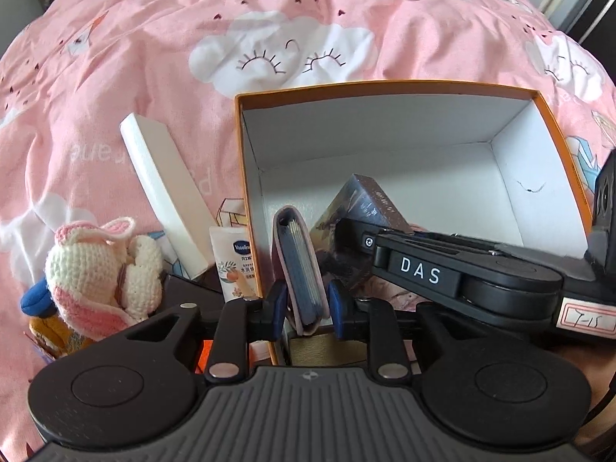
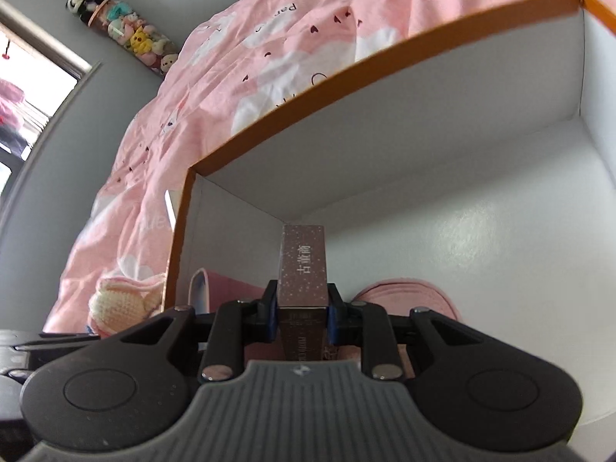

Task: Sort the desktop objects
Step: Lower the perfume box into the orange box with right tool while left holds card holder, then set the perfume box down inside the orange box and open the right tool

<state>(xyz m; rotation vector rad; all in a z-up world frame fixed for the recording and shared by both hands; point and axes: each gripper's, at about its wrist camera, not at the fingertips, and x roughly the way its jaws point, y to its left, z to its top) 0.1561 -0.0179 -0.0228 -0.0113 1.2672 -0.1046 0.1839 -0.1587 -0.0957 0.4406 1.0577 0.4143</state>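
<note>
An orange box with a white inside point(image 1: 442, 88) lies open on the pink bedcover. My left gripper point(image 1: 306, 308) is shut on a pink card holder point(image 1: 298, 265) and holds it upright just inside the box's near left corner. My right gripper point(image 2: 302, 308) is shut on a dark speckled carton point(image 2: 304, 265) with white characters and holds it inside the box point(image 2: 346, 73). In the left wrist view the right gripper's arm point(image 1: 462, 269) reaches in from the right with the carton point(image 1: 365, 208). The card holder point(image 2: 227, 288) shows at the right wrist view's lower left.
Left of the box lie a long white box point(image 1: 161, 192), a Vaseline tube point(image 1: 233, 261) and a crocheted bunny point(image 1: 104, 269). A pink rounded item point(image 2: 408, 292) lies in the box. The pink bedcover point(image 1: 154, 57) spreads all around.
</note>
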